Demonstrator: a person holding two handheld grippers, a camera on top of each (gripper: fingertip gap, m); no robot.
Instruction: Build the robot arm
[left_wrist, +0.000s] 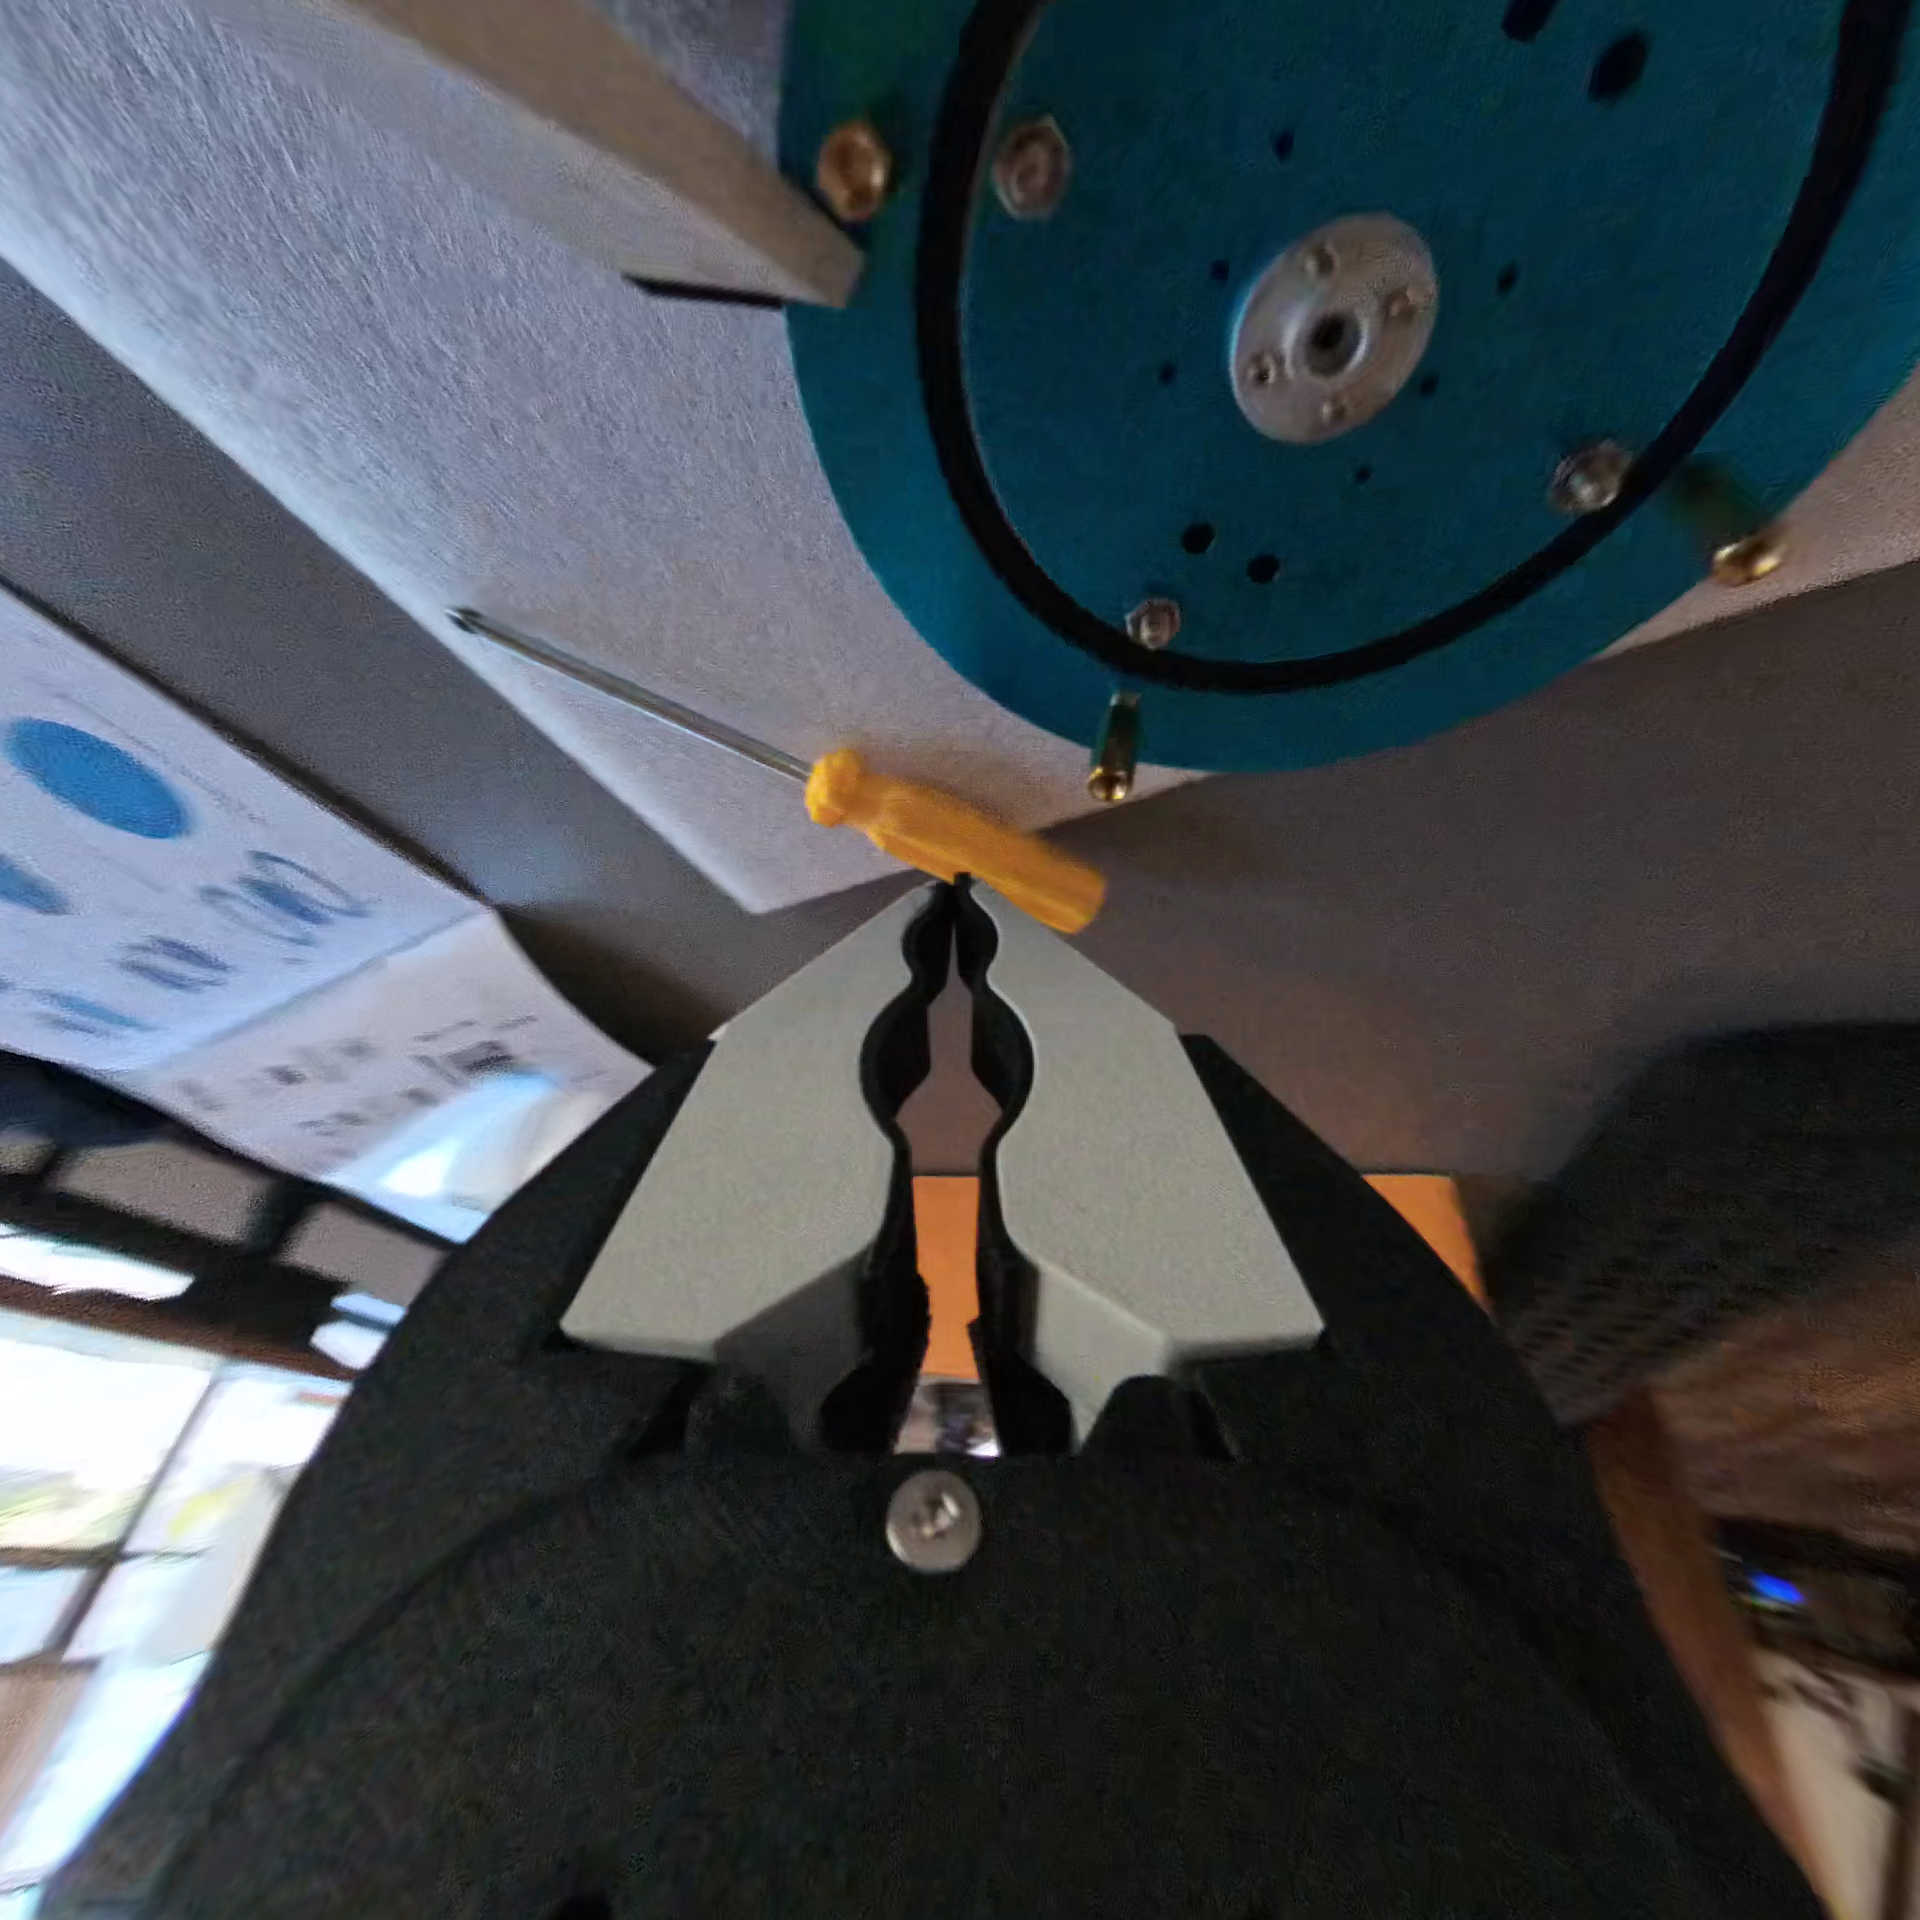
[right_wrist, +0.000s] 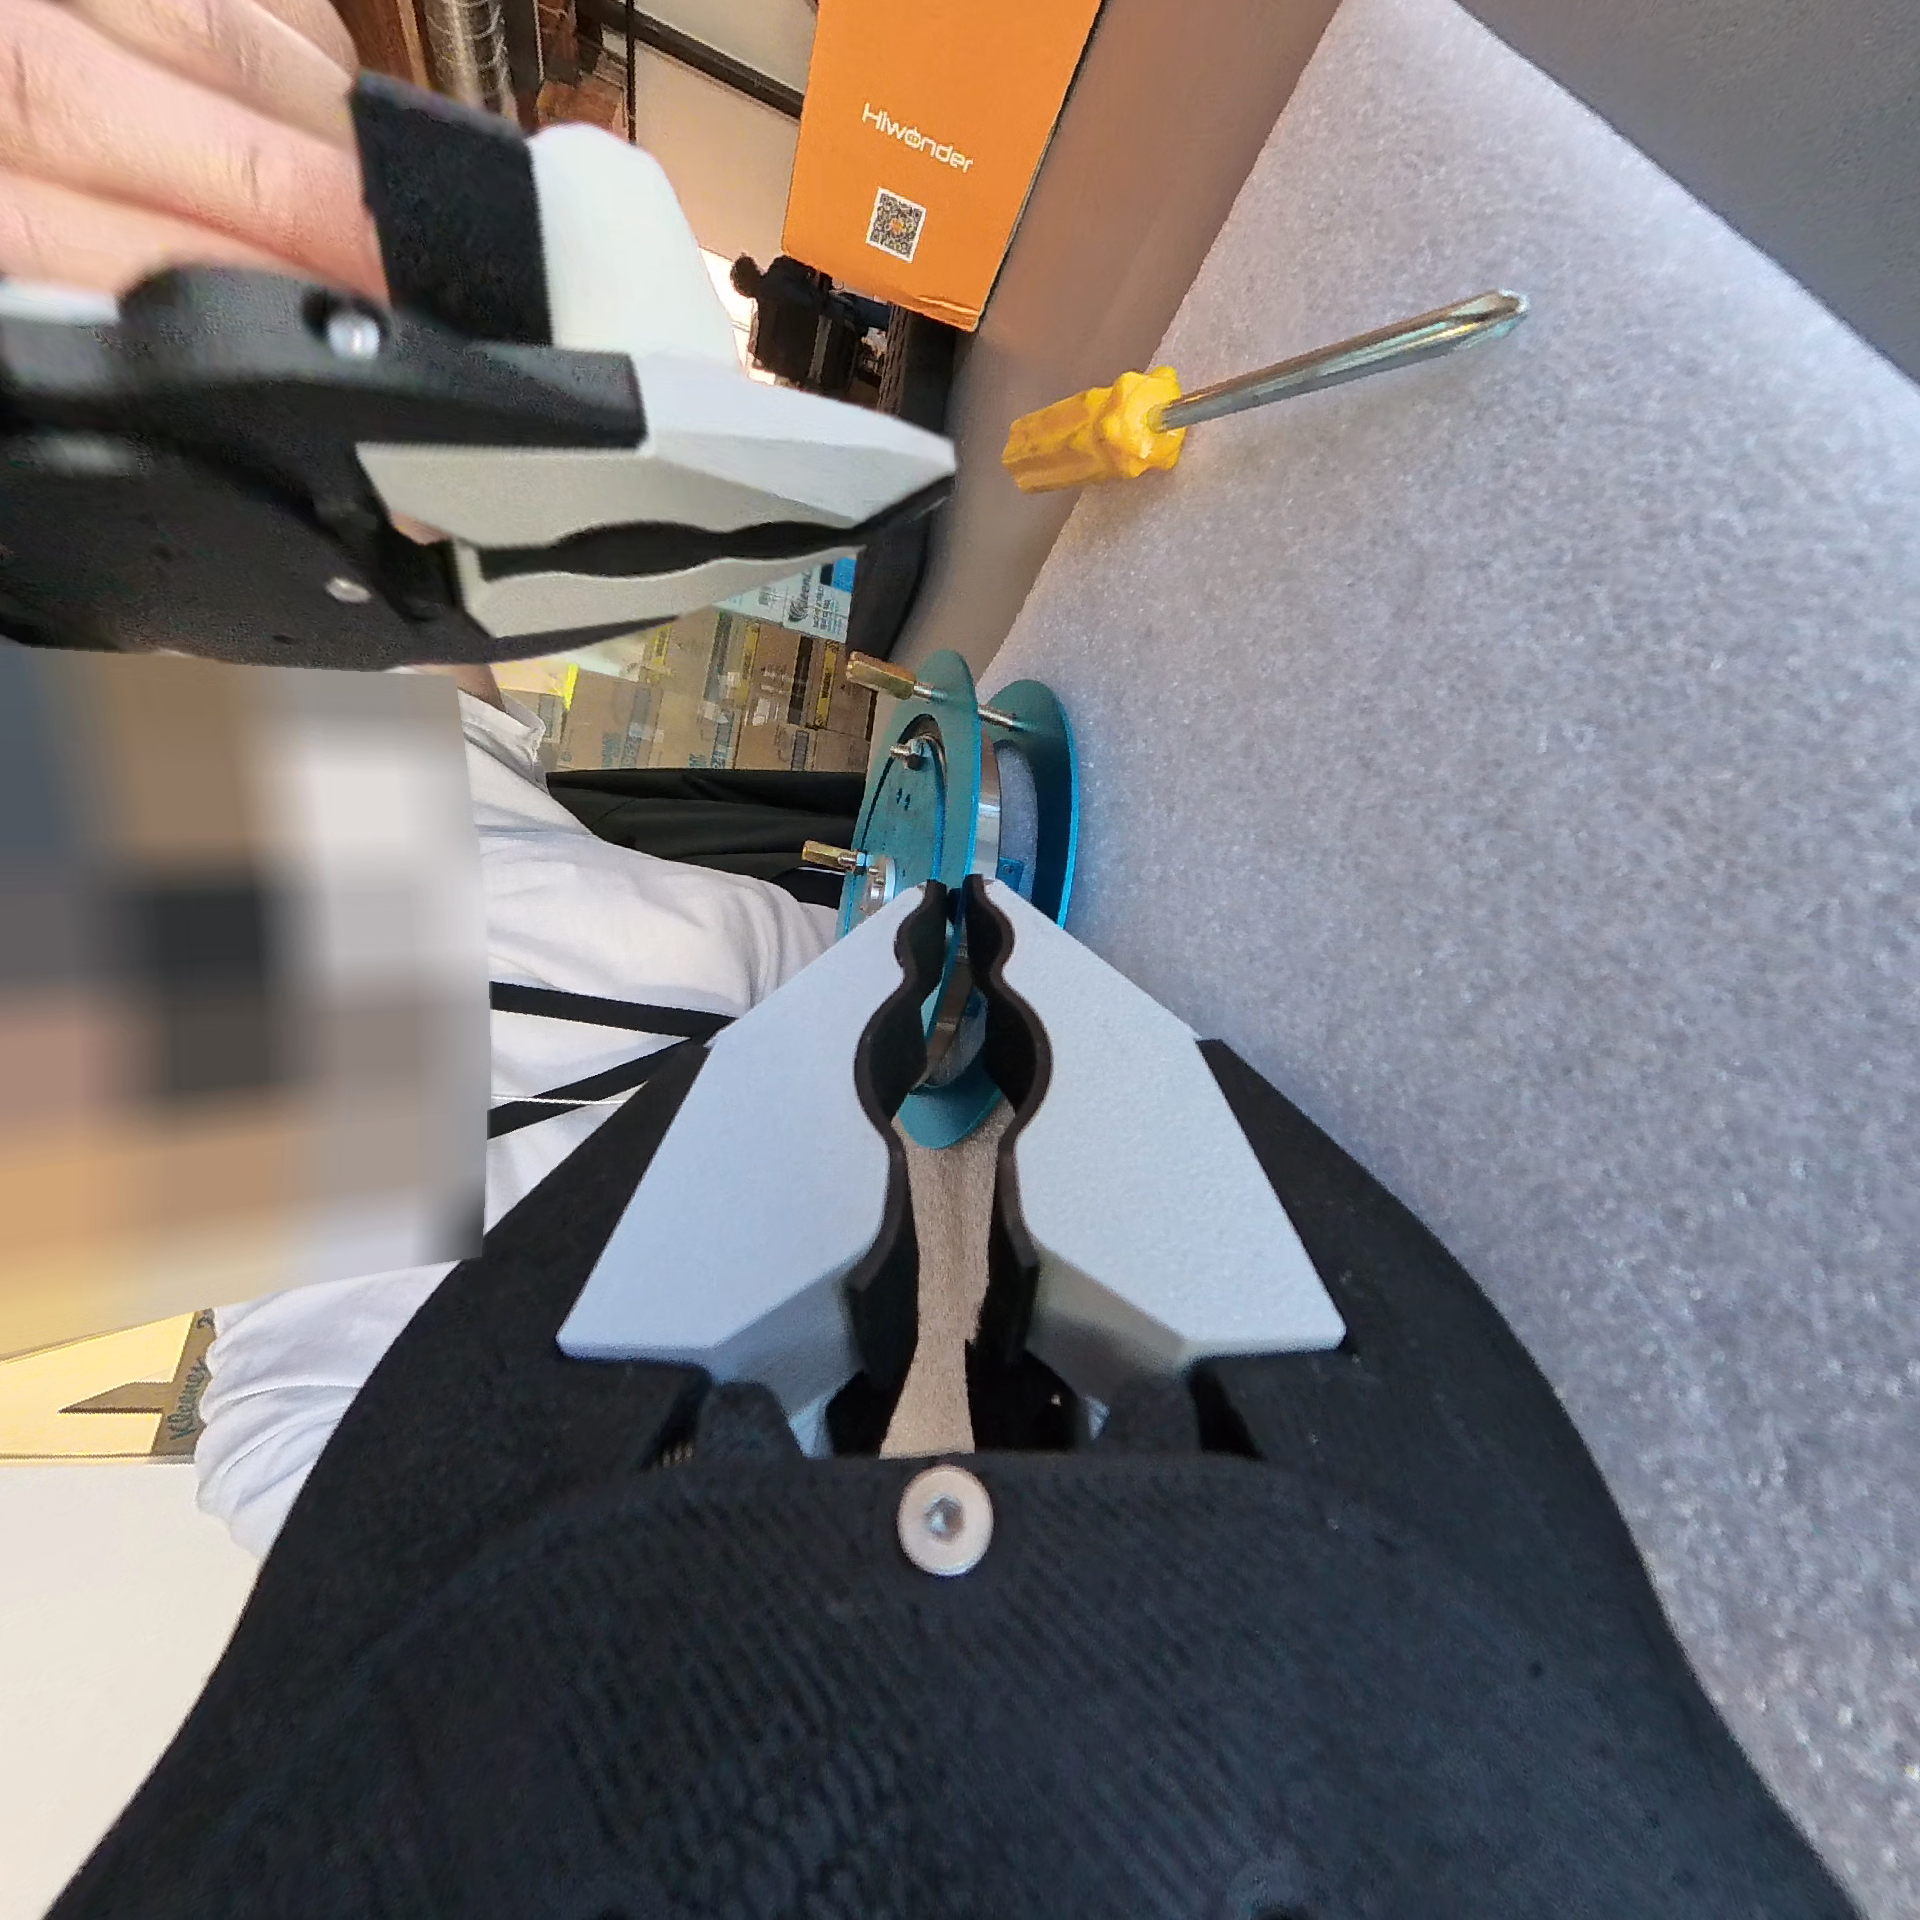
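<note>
My left gripper (left_wrist: 954, 881), jaws closed on nothing, points at the yellow-handled steel screwdriver (left_wrist: 951, 840) lying on grey foam sheet (left_wrist: 436, 364). My right gripper (right_wrist: 954, 883), nearly closed, clamps the edge of the round teal metal plate assembly (right_wrist: 940, 790); an orange printed cardboard box (right_wrist: 935, 135) stands behind.

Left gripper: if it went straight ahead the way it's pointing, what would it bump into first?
Probably the yellow plastic handle of the screwdriver. The left gripper, its jaws nearly closed, points right at that handle, which lies on the white foam sheet. How far apart they are is hard to judge.

Orange box (right_wrist: 940, 156) upright beyond grey foam sheet (right_wrist: 1507, 935); cardboard boxes (right_wrist: 717, 696) stacked behind.
</note>
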